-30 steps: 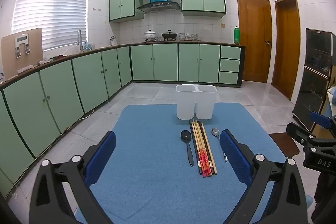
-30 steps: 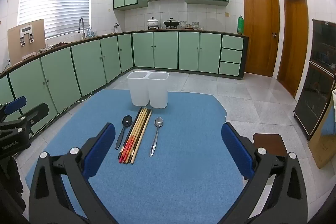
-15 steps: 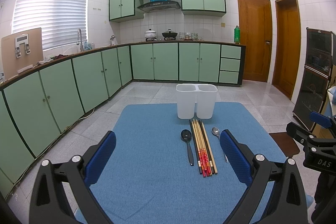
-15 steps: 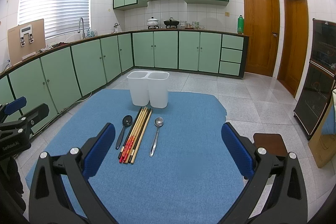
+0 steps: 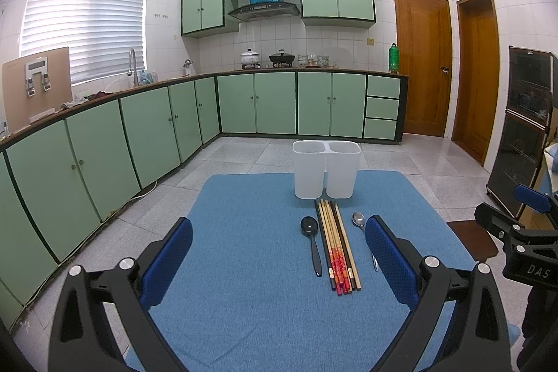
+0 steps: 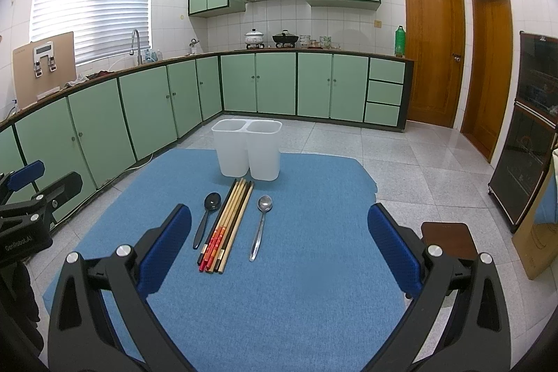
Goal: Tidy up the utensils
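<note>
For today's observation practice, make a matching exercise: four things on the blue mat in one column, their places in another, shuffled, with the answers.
Things:
1. black spoon
2. chopsticks
3. metal spoon
4. white twin holder

Places:
A. rightmost in the row
B. upright at the mat's far edge
C. leftmost in the row
D. middle of the row

Pairs: 1-C, 2-D, 3-A, 4-B

Chopsticks [image 6: 228, 222] between black spoon [image 6: 205, 218], steel spoon [image 6: 261, 225]; white bin [image 6: 247, 149] behind

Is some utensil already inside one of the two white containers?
No: in the right wrist view both white containers look empty, while the black spoon, chopsticks and metal spoon lie on the blue mat.
</note>
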A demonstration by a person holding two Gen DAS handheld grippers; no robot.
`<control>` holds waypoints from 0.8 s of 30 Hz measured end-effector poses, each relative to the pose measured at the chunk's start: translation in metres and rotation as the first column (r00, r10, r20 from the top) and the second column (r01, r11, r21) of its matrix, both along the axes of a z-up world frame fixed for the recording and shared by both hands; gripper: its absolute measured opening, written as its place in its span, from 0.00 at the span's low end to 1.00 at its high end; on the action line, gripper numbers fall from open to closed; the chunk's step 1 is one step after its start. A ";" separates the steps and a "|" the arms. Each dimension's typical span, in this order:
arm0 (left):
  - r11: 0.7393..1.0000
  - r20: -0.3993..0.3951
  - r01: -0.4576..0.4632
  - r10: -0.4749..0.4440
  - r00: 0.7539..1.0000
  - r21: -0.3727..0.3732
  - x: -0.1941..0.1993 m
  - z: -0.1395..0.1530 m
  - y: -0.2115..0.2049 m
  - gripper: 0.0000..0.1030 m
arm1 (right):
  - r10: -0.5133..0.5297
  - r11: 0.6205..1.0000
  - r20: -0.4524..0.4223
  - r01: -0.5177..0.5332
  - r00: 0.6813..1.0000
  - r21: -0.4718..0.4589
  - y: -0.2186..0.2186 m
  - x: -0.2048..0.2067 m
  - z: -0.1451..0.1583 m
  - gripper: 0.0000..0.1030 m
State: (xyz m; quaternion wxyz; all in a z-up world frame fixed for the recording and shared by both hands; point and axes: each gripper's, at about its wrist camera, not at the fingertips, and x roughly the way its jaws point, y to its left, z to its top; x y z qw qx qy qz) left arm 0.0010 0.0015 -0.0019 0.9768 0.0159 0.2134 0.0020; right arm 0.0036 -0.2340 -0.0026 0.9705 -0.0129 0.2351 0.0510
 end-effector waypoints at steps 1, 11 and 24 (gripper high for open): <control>1.000 0.000 0.000 0.000 1.000 0.000 0.000 0.000 0.000 0.94 | 0.000 1.000 0.000 0.000 1.000 0.000 0.000 -0.001 0.000 0.95; 1.000 -0.002 0.001 -0.001 1.000 0.001 0.001 0.001 0.000 0.94 | 0.000 1.000 -0.001 0.000 1.000 0.001 0.002 -0.002 0.002 0.95; 1.000 -0.005 0.000 0.000 1.000 0.002 0.002 -0.001 0.002 0.94 | -0.001 1.000 -0.004 0.001 1.000 0.002 0.001 -0.003 0.000 0.95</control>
